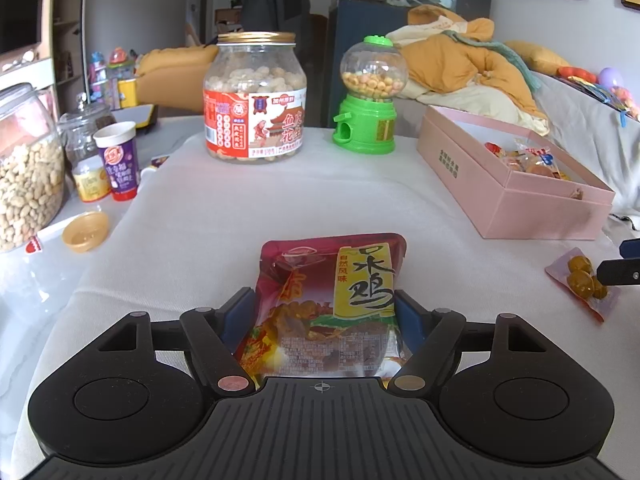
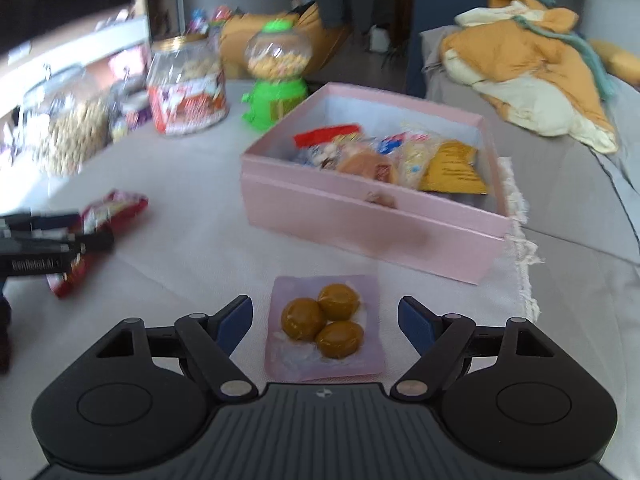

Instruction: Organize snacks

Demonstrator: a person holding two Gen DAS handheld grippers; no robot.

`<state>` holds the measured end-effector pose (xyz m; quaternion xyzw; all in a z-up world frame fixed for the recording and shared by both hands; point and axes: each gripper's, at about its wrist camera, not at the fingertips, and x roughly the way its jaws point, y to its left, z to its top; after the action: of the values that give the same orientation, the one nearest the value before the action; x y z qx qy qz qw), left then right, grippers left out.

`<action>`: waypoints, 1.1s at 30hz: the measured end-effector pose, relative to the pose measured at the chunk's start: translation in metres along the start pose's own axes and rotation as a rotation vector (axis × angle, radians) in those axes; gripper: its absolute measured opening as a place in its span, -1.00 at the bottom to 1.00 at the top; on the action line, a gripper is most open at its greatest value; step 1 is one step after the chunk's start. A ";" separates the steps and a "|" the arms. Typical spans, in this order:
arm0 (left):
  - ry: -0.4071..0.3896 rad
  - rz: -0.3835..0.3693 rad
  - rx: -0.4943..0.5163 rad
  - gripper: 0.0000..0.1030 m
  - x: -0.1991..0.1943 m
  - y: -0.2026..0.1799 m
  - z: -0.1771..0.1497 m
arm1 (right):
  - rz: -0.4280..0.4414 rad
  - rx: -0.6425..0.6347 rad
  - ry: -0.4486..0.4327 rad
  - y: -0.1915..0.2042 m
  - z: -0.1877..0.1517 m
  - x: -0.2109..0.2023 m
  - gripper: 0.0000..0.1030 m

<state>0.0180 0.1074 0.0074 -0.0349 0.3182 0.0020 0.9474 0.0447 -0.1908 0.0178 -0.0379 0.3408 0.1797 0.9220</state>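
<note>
A red and yellow chicken snack packet (image 1: 328,304) lies on the white tablecloth (image 1: 248,216) between the fingers of my left gripper (image 1: 325,312), whose blue pads touch its two sides. It also shows in the right wrist view (image 2: 100,232), held in that gripper. A pale pink packet with three brown round snacks (image 2: 325,326) lies between the open fingers of my right gripper (image 2: 325,322), apart from both pads. It also shows in the left wrist view (image 1: 584,280). An open pink box (image 2: 360,216) holding several wrapped snacks stands just beyond.
A peanut jar with a gold lid (image 1: 255,98) and a green candy dispenser (image 1: 370,96) stand at the far edge. A big glass jar of nuts (image 1: 26,168), a purple cup (image 1: 118,160) and a loose gold lid (image 1: 85,231) sit at the left. A sofa with orange bedding (image 2: 528,80) is on the right.
</note>
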 end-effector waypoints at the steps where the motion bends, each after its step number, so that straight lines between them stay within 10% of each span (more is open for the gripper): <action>1: 0.001 0.001 0.001 0.55 0.000 0.000 0.000 | -0.005 0.013 0.002 -0.002 0.000 0.003 0.57; 8: -0.006 -0.015 -0.002 0.49 -0.002 0.001 0.001 | -0.013 0.020 0.068 0.007 -0.006 0.039 0.63; 12: -0.023 -0.094 -0.046 0.39 -0.008 -0.005 0.018 | 0.024 -0.068 0.078 0.017 -0.004 0.030 0.34; 24: -0.317 -0.366 0.015 0.66 -0.020 -0.130 0.197 | 0.047 -0.051 -0.032 -0.011 0.011 -0.020 0.33; 29: -0.039 -0.319 0.053 0.68 0.063 -0.174 0.214 | 0.013 -0.044 -0.064 -0.020 0.027 -0.024 0.33; 33: -0.061 -0.300 0.080 0.58 0.076 -0.173 0.197 | 0.022 -0.005 -0.069 -0.033 0.030 -0.024 0.34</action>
<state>0.2020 -0.0534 0.1294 -0.0441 0.2803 -0.1513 0.9469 0.0583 -0.2232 0.0545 -0.0303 0.3087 0.1920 0.9311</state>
